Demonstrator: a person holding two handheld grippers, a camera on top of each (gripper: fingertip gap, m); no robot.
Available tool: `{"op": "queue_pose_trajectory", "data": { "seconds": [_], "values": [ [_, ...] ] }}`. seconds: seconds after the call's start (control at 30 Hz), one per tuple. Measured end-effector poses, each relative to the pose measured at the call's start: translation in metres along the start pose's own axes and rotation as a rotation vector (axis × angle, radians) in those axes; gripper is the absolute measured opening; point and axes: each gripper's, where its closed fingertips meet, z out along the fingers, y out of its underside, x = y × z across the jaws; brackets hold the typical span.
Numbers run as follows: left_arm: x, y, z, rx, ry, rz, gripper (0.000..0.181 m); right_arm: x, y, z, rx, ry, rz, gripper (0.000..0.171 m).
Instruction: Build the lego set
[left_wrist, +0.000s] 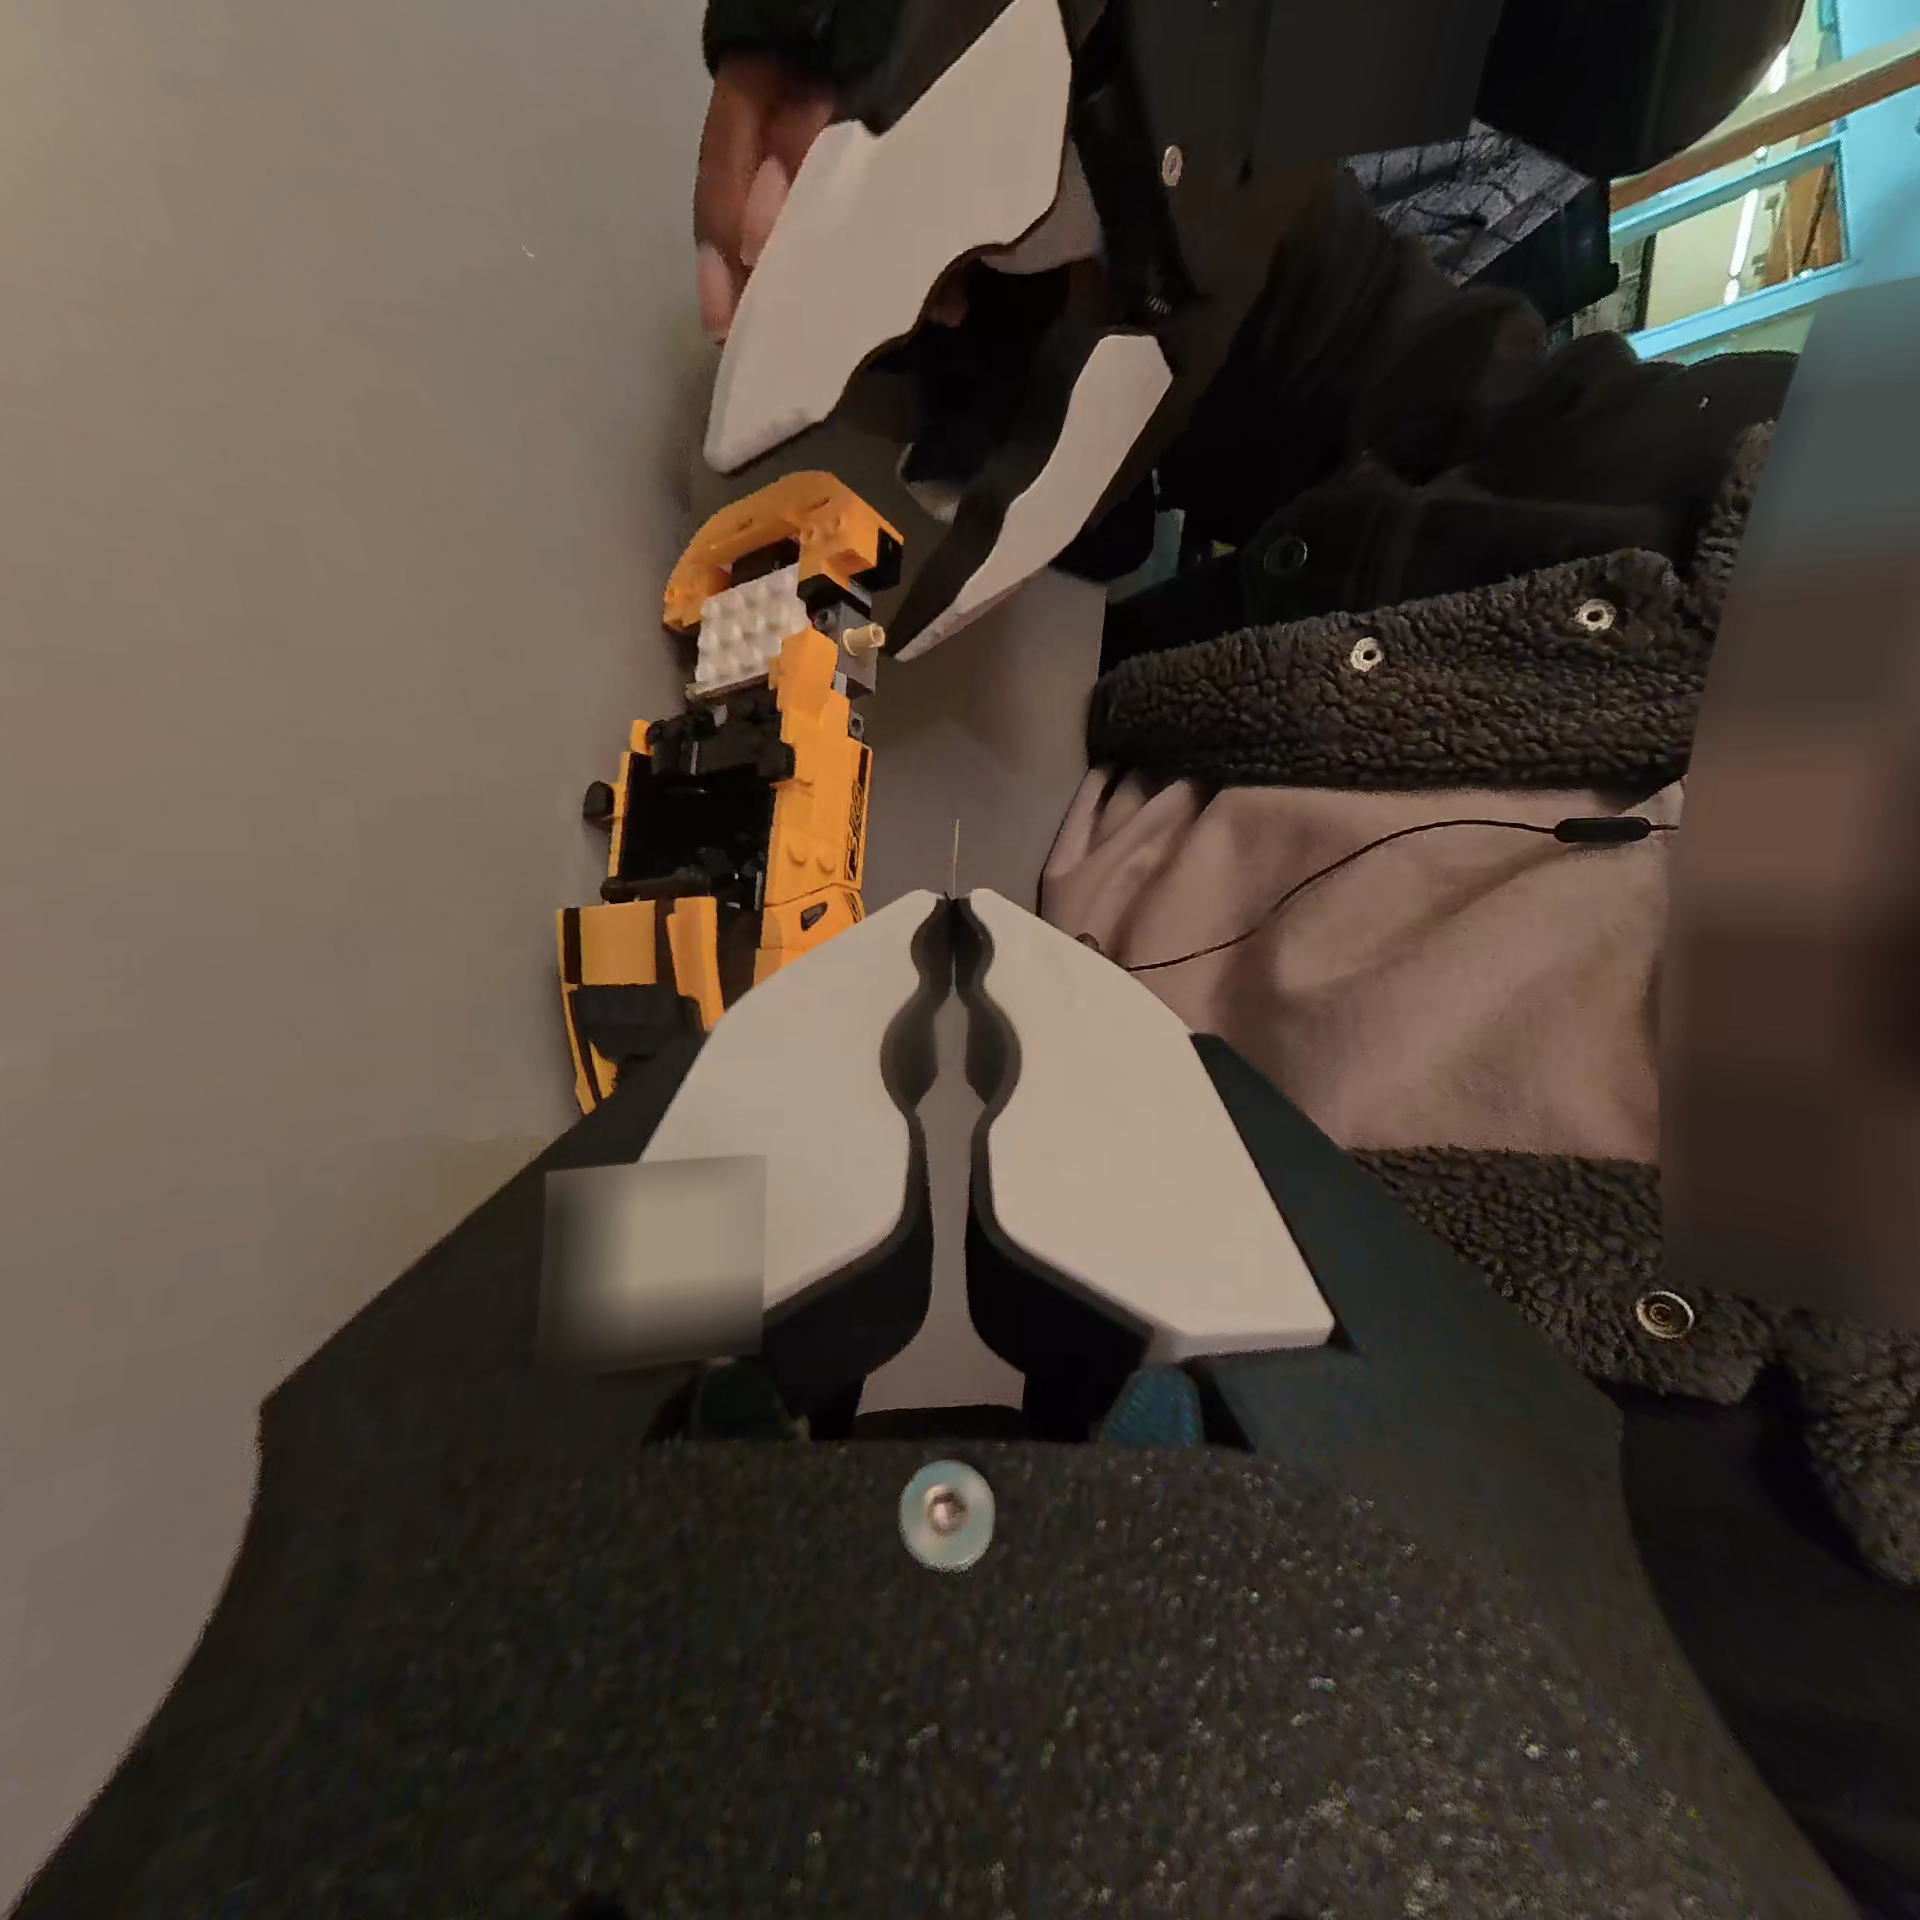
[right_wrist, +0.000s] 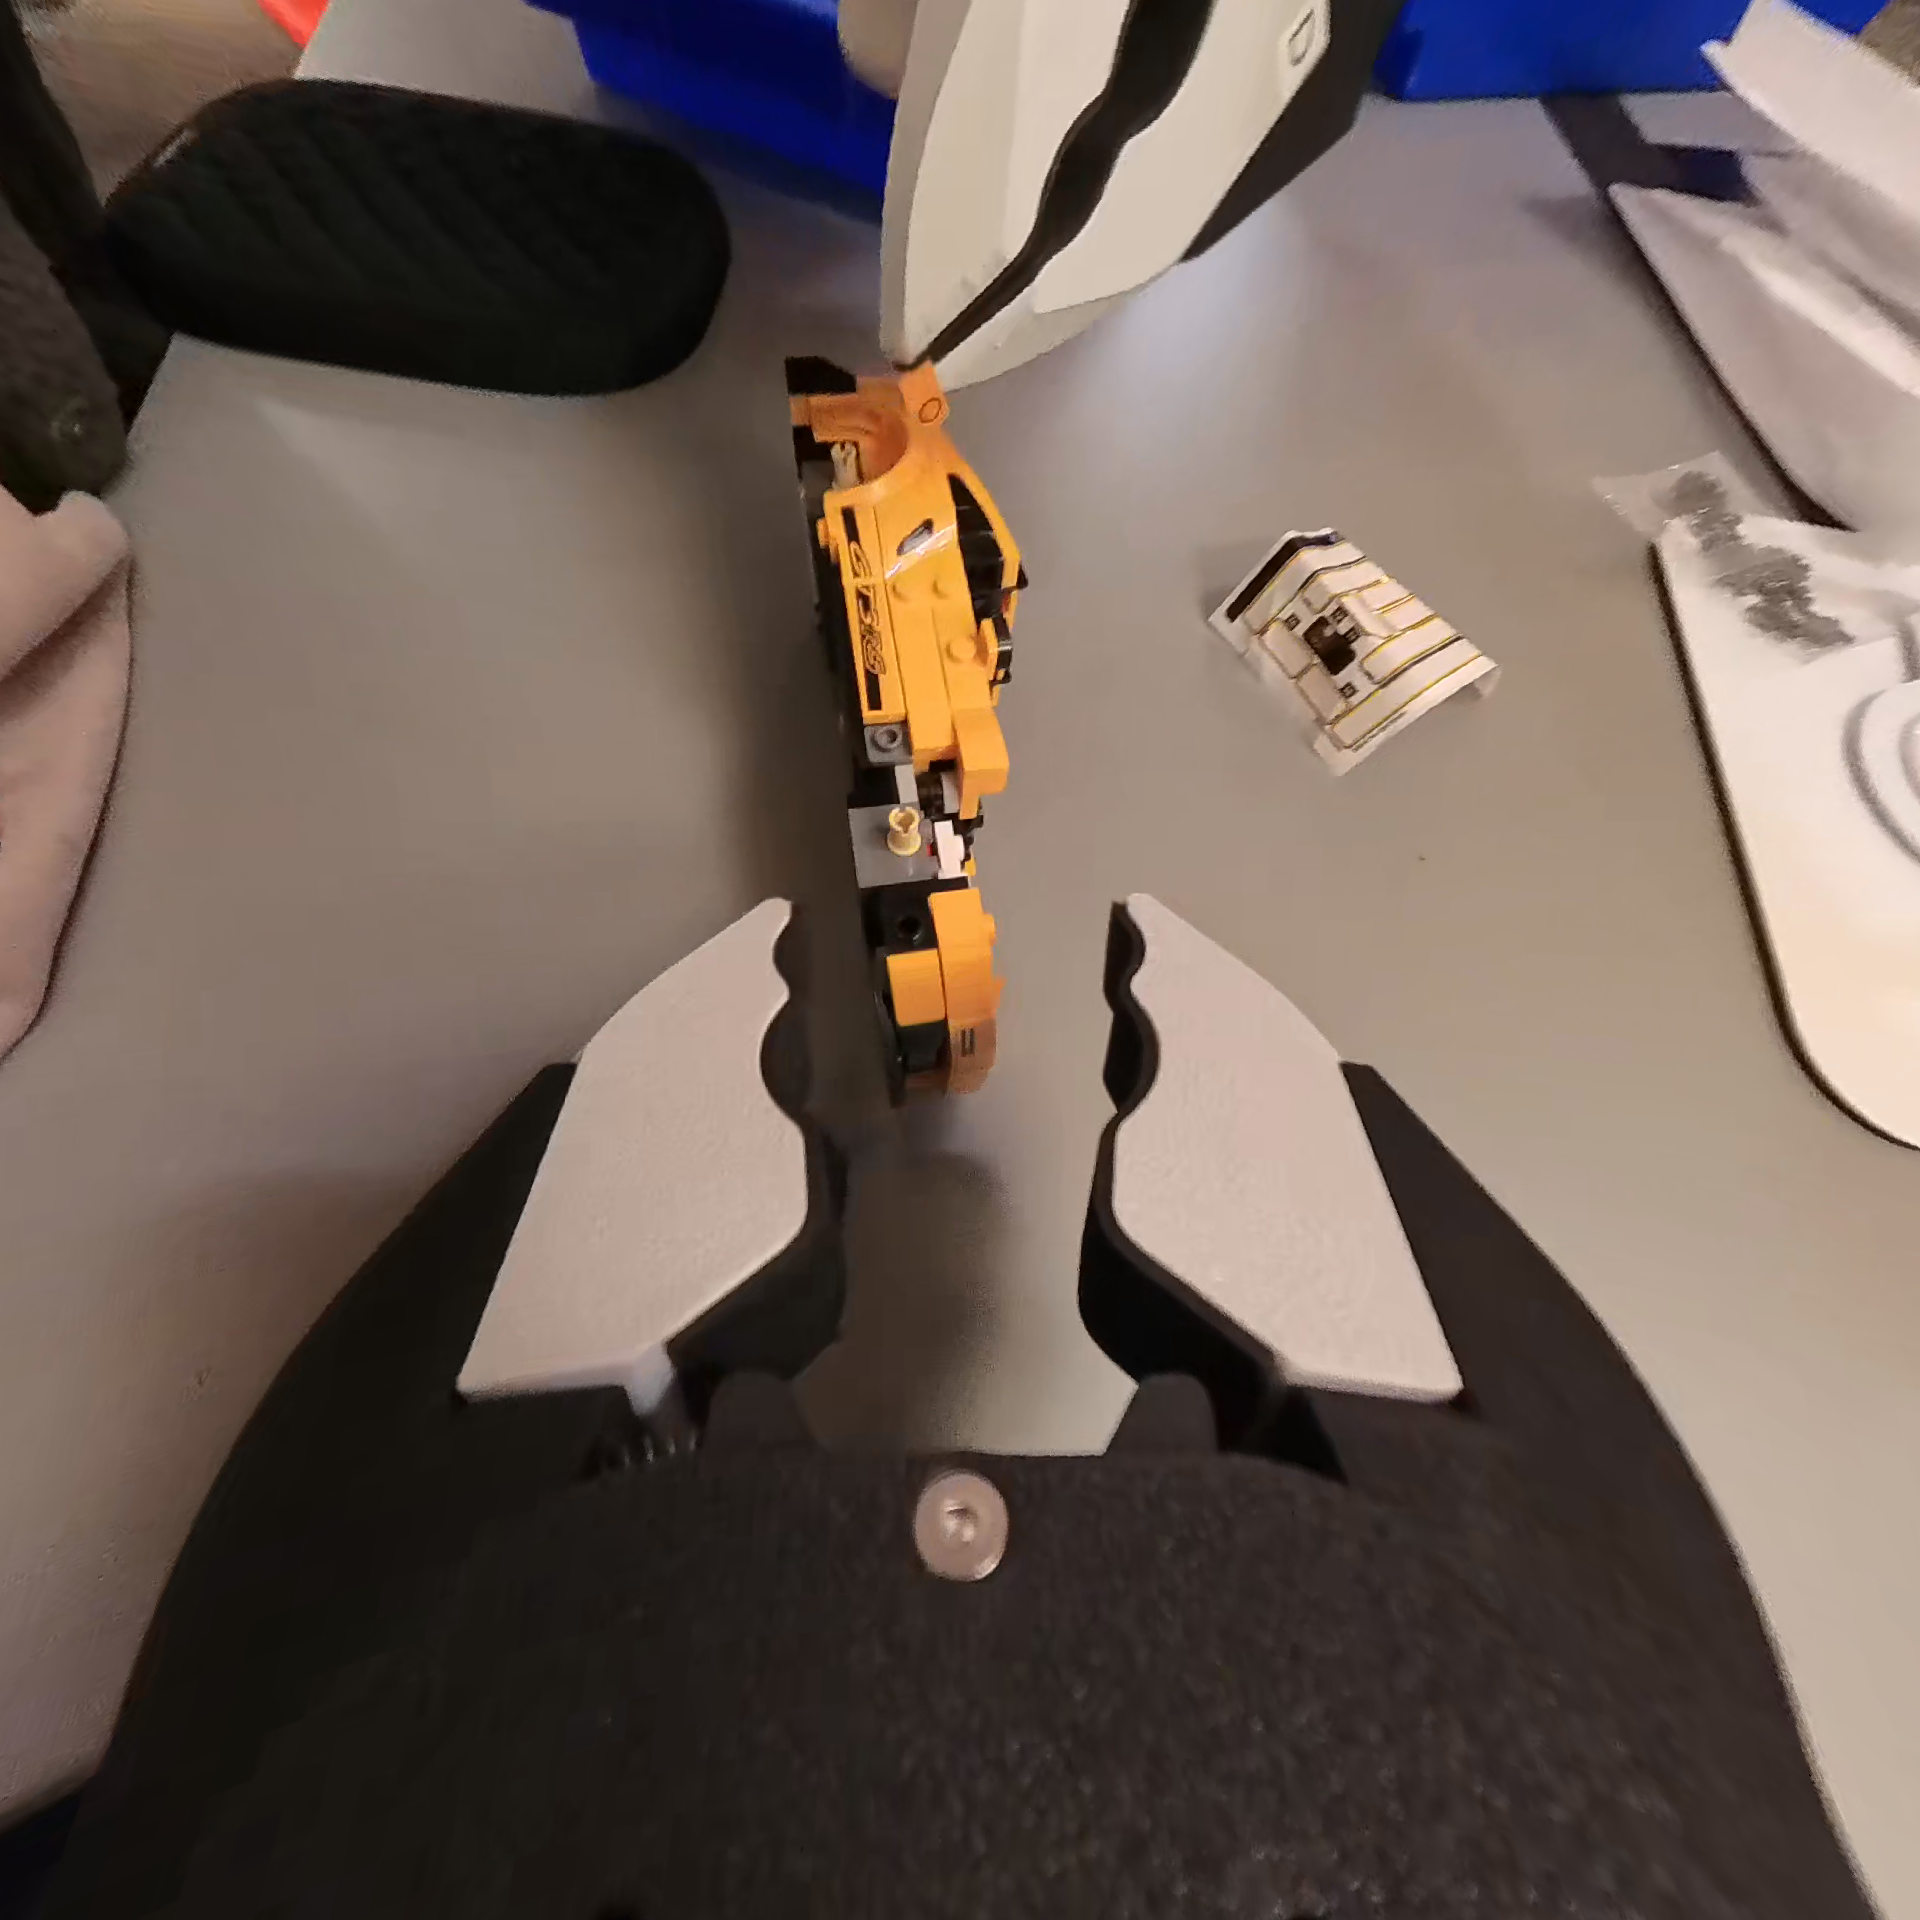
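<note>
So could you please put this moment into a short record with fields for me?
model: yellow lego car, partly built, lying on its side on the grey table
left gripper: shut, empty, tips at one end of the car
right gripper: open, straddling the other end
nearby: sticker sheet, black case

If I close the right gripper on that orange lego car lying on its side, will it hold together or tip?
The lego car probably lifts stiffly as one body, since its bricks look interlocked. It rests on a narrow side, so a push may tip it. Exposed bits like the tan pin could pop off in the right gripper.
</note>
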Motion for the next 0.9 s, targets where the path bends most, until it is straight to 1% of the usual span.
{"op": "queue_pose_trajectory", "data": {
  "seconds": [0.17,0.3,0.6,0.9],
  "values": [
    [-0.005,-0.003,0.009,-0.043,0.017,-0.020,0.000,-0.002,0.012,0.010,-0.051,-0.026,-0.021,0.048],
    [-0.009,-0.008,0.015,-0.065,0.026,-0.030,0.000,-0.001,0.018,0.012,-0.047,-0.024,-0.046,0.029],
    [-0.012,-0.014,0.026,-0.089,0.015,-0.013,0.000,0.000,0.014,0.018,0.016,0.029,-0.176,0.027],
    [-0.014,-0.015,0.030,-0.112,-0.038,0.003,0.000,0.000,0.015,0.019,0.008,0.034,-0.189,0.027]
  ]
}}
